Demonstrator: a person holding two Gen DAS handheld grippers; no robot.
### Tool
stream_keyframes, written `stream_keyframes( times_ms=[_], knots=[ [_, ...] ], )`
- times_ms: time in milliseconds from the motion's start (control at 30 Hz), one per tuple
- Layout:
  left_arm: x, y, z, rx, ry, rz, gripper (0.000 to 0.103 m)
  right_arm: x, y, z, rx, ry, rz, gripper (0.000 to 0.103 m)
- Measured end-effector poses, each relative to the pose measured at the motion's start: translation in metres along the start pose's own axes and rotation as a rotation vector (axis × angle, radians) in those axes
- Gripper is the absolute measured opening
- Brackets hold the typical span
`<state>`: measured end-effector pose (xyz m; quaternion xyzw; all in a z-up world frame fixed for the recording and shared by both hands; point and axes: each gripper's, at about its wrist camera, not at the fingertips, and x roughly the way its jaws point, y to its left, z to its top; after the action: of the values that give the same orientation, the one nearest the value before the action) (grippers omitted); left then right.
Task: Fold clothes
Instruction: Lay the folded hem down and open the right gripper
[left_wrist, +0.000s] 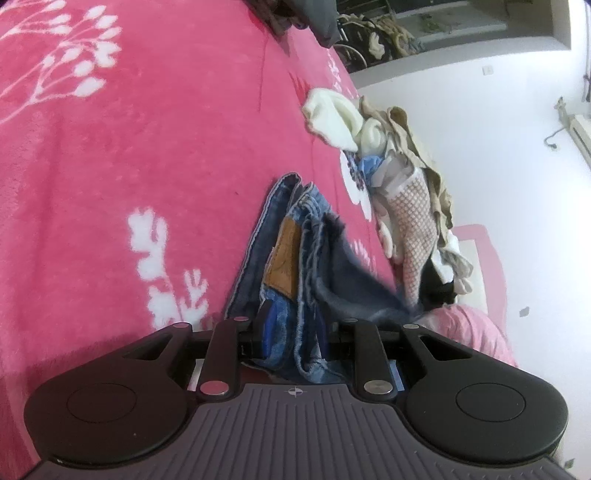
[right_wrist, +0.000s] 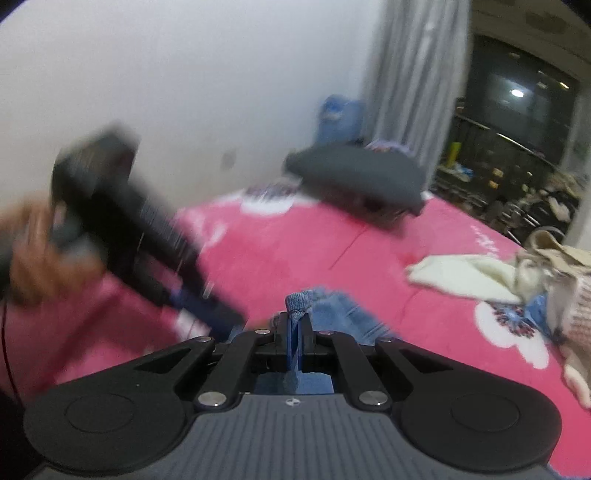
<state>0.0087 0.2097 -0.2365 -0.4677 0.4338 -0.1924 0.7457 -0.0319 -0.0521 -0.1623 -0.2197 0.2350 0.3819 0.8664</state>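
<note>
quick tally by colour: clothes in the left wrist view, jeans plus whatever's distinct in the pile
Blue denim: 1, jeans, held in the left tool
Cream/white: 1, knit piece
Beige/khaki: 1, garment
Pink-and-white check: 1, piece
Total: 4 that can be told apart; the pile's lower layers are too tangled to count.

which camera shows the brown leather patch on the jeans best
The left wrist view: the brown patch sits sharp and unobstructed on the jeans. The right wrist view shows only blurred denim, no patch.
</note>
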Motion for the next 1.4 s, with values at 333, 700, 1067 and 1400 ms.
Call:
stream_keyframes(
  times_ms=[333, 700, 1067, 1400],
  knots=[
    [-0.002, -0.007, 0.004, 0.006, 0.022, -0.027, 0.028, 0.003, 0.009, -0.007, -0.105, -0.010, -0.065, 0.004],
    [0.005, -0.004, 0.005, -0.013, 0.073, -0.017, 0.033, 0.017, 0.047, -0.023, -0.270, 0.094, 0.022, 0.035],
    [0.019, -0.011, 0.009, -0.042, 0.132, -0.059, 0.038, 0.032, 0.046, -0.021, -0.228, 0.109, -0.038, 0.035],
    [0.025, -0.013, 0.011, -0.045, 0.145, -0.054, 0.038, 0.032, 0.051, -0.023, -0.242, 0.091, -0.057, 0.029]
  ],
)
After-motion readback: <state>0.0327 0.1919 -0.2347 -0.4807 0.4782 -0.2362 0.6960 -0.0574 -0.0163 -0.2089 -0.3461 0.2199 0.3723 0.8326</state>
